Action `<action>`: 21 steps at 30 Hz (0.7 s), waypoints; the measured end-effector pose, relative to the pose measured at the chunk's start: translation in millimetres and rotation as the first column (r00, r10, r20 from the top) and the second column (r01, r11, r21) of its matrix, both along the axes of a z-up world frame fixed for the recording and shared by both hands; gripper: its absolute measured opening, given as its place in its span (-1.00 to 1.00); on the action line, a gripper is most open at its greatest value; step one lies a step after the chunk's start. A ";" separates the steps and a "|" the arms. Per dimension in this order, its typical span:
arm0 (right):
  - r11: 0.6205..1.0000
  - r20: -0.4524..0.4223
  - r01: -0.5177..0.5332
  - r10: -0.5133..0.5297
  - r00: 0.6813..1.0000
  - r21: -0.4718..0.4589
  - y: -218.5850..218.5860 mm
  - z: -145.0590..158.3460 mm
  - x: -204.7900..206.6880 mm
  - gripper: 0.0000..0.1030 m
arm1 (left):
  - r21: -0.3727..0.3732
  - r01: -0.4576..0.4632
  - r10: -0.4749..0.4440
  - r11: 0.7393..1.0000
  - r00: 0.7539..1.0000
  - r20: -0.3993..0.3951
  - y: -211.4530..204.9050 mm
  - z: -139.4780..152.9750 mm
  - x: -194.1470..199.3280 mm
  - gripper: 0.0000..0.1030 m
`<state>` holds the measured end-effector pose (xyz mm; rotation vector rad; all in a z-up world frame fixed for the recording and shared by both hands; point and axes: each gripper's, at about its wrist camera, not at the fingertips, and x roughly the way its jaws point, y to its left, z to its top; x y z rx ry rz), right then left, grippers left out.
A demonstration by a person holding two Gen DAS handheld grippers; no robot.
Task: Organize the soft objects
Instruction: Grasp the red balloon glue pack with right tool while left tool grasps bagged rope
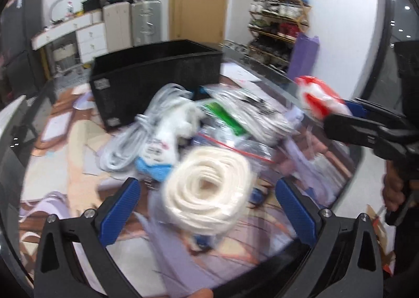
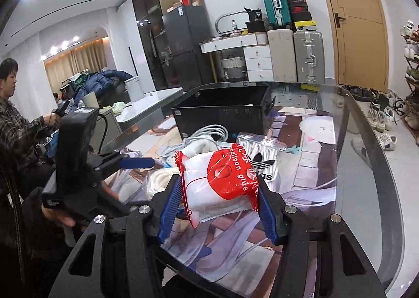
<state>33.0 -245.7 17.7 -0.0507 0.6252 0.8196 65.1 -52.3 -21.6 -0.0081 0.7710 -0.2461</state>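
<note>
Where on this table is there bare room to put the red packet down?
The right tool is shut on the red packet. Free mat lies right of the striped bag, toward the table edge, and near you. It is crowded between the black bin and rope coil.

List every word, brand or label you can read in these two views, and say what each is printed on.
"balloon glue": on the red and white packet held in the right gripper.
"adidas", partly hidden, with its logo: on the clear zip bag.
Chinese characters on the packet, the black bin stickers and the power strip print: too blurred to read.
</note>
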 end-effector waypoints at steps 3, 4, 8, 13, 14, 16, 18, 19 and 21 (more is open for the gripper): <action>1.000 -0.009 0.006 -0.006 1.000 -0.008 -0.2 -2.0 1.9 0.07 | 0.007 0.060 -0.060 0.998 0.998 -0.004 -9.1 2.3 -7.3 1.00; 1.000 -0.011 0.007 -0.007 1.000 -0.008 -1.1 -2.6 2.4 0.07 | 0.003 0.078 -0.078 0.997 0.997 -0.005 -11.4 3.9 -9.2 1.00; 1.000 -0.012 0.000 0.000 1.000 -0.008 0.2 -3.3 0.1 0.07 | -0.018 0.110 -0.110 0.994 0.994 0.000 -15.8 8.9 -11.0 1.00; 1.000 -0.015 0.004 -0.004 1.000 -0.011 0.4 -4.9 1.6 0.07 | -0.031 0.101 -0.102 0.994 0.995 -0.013 -15.2 8.0 -0.7 0.93; 1.000 -0.017 0.005 -0.005 1.000 -0.011 0.1 -4.9 2.5 0.07 | -0.036 0.106 -0.107 0.994 0.994 -0.016 -15.2 7.7 1.4 0.82; 1.000 -0.019 0.009 -0.009 1.000 -0.006 -2.2 -4.7 2.7 0.07 | -0.013 0.105 -0.106 0.994 0.994 -0.028 -16.8 5.2 5.7 0.64; 1.000 -0.022 0.009 -0.009 1.000 -0.002 -3.0 -4.9 2.8 0.08 | 0.036 0.106 -0.105 0.994 0.994 -0.039 -20.9 0.8 7.5 0.44; 1.000 -0.021 0.009 -0.009 1.000 -0.003 -3.2 -5.0 2.6 0.08 | 0.066 0.100 -0.098 0.993 0.995 -0.035 -23.0 -0.8 7.1 0.25; 1.000 -0.021 0.010 -0.010 1.000 0.000 -3.9 -5.0 2.8 0.07 | 0.092 0.101 -0.099 0.991 0.995 -0.022 -25.3 -0.4 5.7 0.04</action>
